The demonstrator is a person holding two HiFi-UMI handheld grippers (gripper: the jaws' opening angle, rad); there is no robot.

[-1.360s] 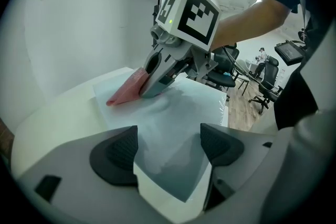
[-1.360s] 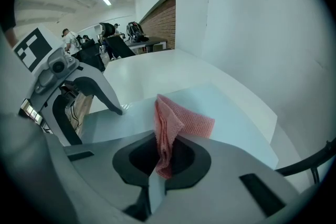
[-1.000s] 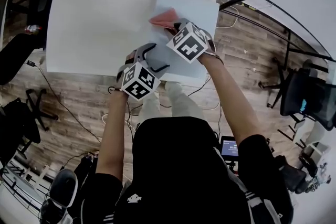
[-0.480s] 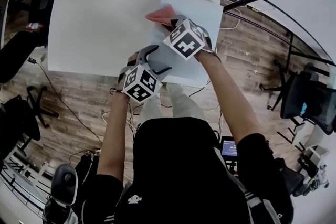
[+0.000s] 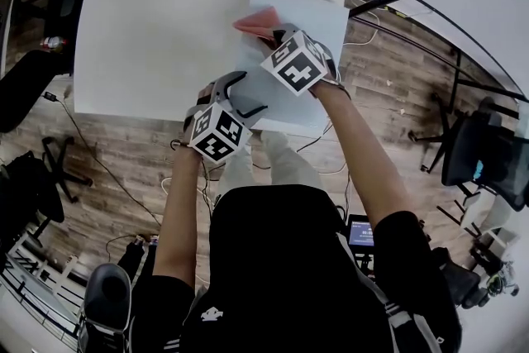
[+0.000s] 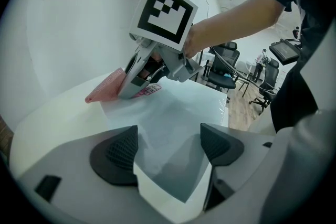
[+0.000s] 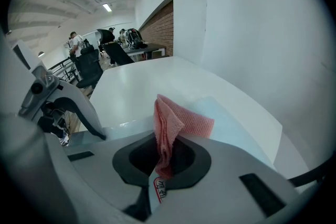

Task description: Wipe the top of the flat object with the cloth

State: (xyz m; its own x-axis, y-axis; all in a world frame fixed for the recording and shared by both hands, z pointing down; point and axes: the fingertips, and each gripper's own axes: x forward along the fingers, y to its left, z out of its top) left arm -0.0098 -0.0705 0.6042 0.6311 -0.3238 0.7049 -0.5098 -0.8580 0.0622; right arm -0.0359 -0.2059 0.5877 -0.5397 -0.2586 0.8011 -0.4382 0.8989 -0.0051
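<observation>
While the right gripper [image 5: 273, 37] has its jaws clamped on a folded pink cloth [image 5: 258, 21], the cloth's free end sits down on the flat object [image 5: 306, 12], close to that pale sheet's far left corner. You can see it best in the right gripper view: the fabric is bunched up between the two dark pads, and the rest fans out forward onto the sheet. The flat object itself lies on the white table [image 5: 157, 21], over by the table's right-hand edge, with the wood floor [image 5: 124, 161] showing past it. The left gripper [image 5: 240, 91] is near the sheet's closer end, jaws spread wide apart with nothing pinched in them; in its own view the near corner of the sheet shows in the gap below the pads. Can't really tell whether it's actually touching the sheet or just hanging right over it. Both grippers are near each other but not touching.
</observation>
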